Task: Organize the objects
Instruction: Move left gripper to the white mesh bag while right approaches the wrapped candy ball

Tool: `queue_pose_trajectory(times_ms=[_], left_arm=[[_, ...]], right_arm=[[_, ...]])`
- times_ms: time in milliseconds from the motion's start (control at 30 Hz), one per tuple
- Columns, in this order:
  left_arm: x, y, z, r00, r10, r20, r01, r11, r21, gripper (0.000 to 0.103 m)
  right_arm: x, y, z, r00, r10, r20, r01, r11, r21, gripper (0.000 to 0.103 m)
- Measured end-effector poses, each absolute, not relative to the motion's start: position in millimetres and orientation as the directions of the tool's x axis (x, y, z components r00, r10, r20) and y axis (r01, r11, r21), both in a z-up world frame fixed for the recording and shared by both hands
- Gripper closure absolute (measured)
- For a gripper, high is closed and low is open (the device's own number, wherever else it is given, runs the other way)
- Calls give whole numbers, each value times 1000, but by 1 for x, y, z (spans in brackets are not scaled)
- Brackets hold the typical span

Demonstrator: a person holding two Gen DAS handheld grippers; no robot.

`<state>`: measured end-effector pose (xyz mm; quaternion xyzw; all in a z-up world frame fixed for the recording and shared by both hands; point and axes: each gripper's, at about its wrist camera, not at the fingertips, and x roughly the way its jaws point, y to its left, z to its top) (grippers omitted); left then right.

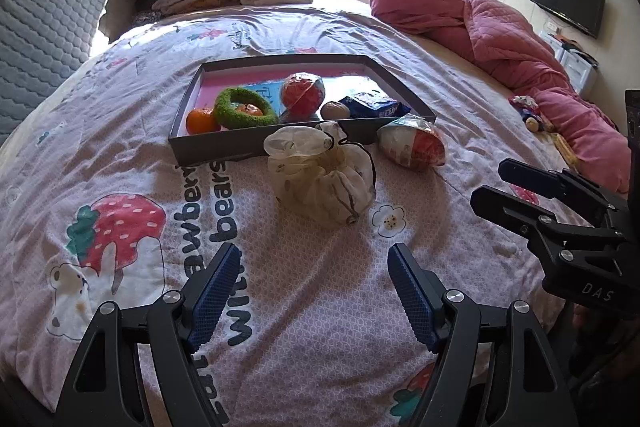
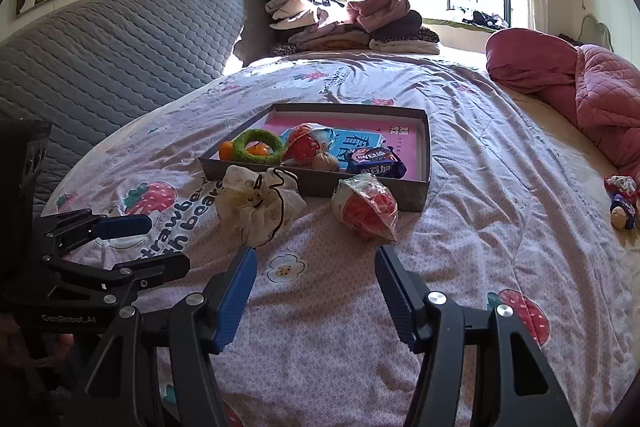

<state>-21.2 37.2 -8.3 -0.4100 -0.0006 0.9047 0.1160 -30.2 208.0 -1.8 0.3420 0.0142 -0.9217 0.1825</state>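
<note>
Blue-padded right tool (image 2: 316,291): jaws wide, nothing held.
Left tool (image 1: 314,291): likewise agape, empty.
Cream drawstring pouch (image 1: 322,175): on the bed, just before the tray; soft, light, shapeless; likely best pinched at the gathered neck.
Wrapped red ball (image 2: 366,207): beside the tray; crinkly film, probably slippery; grip across its middle.
Grey tray (image 1: 216,147): partly filled.

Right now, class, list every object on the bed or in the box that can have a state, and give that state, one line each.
Left gripper: open, empty.
Right gripper: open, empty.
Box: open, no lid.
Drawstring pouch: loosely bunched, outside the box.
Wrapped ball: outside the box, in plastic.
Cookie pack: in the box, looks sealed.
</note>
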Motion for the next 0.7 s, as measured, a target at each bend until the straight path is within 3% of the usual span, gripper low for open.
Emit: queue_pose_trajectory(times_ms=[700], left_arm=[[-31,45,-33,-579,225,-784,-222,-968,-114,26]], right_arm=[[-43,212,-23,-663,-290,-690,310,-945,99,42]])
